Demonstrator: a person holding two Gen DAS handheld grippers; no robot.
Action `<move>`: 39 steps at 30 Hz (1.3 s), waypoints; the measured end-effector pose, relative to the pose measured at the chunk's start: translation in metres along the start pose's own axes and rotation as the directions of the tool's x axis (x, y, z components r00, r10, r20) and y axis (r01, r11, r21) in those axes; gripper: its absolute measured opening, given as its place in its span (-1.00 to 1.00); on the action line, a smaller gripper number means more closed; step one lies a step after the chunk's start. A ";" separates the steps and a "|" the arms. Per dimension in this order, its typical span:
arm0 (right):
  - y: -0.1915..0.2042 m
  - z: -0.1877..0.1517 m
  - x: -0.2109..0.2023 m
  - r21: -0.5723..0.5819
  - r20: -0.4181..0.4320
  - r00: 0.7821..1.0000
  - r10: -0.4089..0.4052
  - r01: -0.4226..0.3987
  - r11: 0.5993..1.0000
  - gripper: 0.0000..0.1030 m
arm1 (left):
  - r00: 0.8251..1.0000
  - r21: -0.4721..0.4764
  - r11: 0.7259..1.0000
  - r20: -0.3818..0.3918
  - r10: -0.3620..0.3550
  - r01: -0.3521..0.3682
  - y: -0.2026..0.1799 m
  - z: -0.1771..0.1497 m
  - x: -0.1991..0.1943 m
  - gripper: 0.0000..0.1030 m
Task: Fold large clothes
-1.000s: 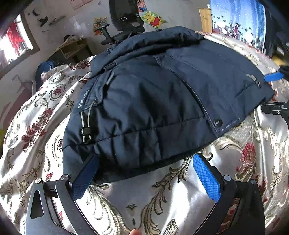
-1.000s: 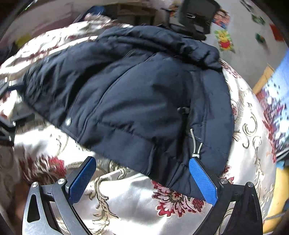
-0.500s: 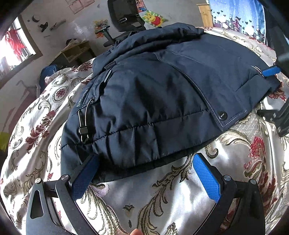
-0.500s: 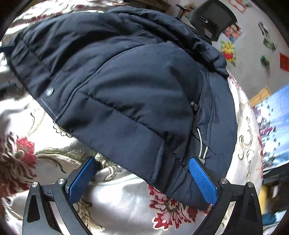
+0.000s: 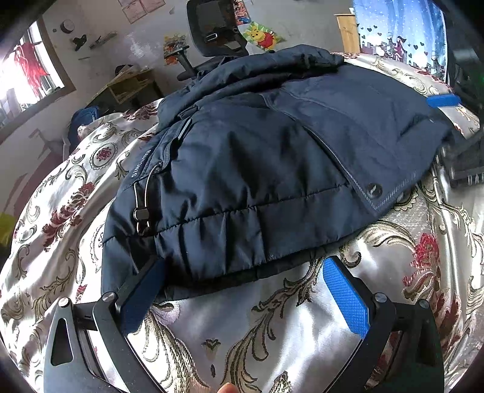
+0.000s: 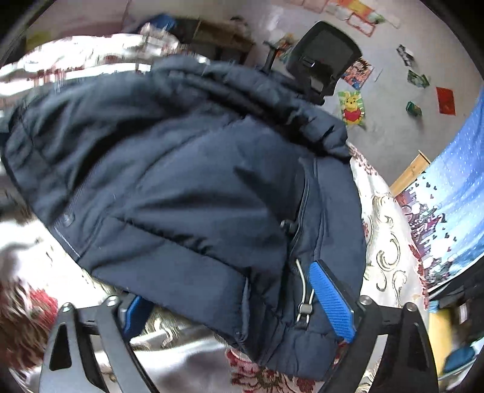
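A dark navy padded jacket lies folded on a floral satin bedspread. My left gripper is open at the jacket's near hem, its left pad tucked under the hem edge and its right pad on the bare spread. In the right wrist view the jacket fills the frame. My right gripper is open, with the jacket's hem corner and drawcord between its pads. The right gripper also shows in the left wrist view at the jacket's far right edge.
A black office chair stands behind the bed against a wall with posters. A wooden shelf is at the back left. A blue patterned curtain hangs at the right. A window is at the left.
My right gripper has moved in onto the jacket's hem corner, so the cloth now lies between its pads. My left gripper has edged closer to the near hem.
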State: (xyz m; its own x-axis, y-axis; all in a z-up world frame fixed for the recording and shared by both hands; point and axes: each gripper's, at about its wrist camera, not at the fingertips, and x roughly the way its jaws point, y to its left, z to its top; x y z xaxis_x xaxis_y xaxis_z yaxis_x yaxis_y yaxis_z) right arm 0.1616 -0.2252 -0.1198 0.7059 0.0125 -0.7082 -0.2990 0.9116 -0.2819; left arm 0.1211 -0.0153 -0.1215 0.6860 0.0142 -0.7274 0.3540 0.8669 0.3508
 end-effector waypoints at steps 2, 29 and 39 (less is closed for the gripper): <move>-0.005 0.005 -0.005 0.040 0.026 0.999 0.028 -0.029 0.999 0.68 | 1.000 0.020 1.000 0.010 -0.005 0.005 -0.005 -0.001 -0.002 0.97; -0.012 0.010 -0.010 0.131 0.045 0.997 0.063 -0.068 0.989 0.56 | 0.945 -0.023 0.953 0.127 0.302 -0.302 0.012 0.031 -0.002 0.14; -0.002 -0.004 0.000 0.105 -0.058 0.997 0.057 -0.050 0.993 0.43 | 0.967 -0.080 0.972 0.113 0.229 -0.221 0.020 0.054 -0.011 -0.19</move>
State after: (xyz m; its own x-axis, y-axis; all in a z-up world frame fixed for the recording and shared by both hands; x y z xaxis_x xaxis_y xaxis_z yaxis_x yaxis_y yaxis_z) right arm 0.1602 -0.2289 -0.1217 0.6492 0.0401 -0.7596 -0.2652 0.9479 -0.1766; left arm 0.1544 -0.0249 -0.0747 0.8164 0.1560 -0.5560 0.1418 0.8792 0.4549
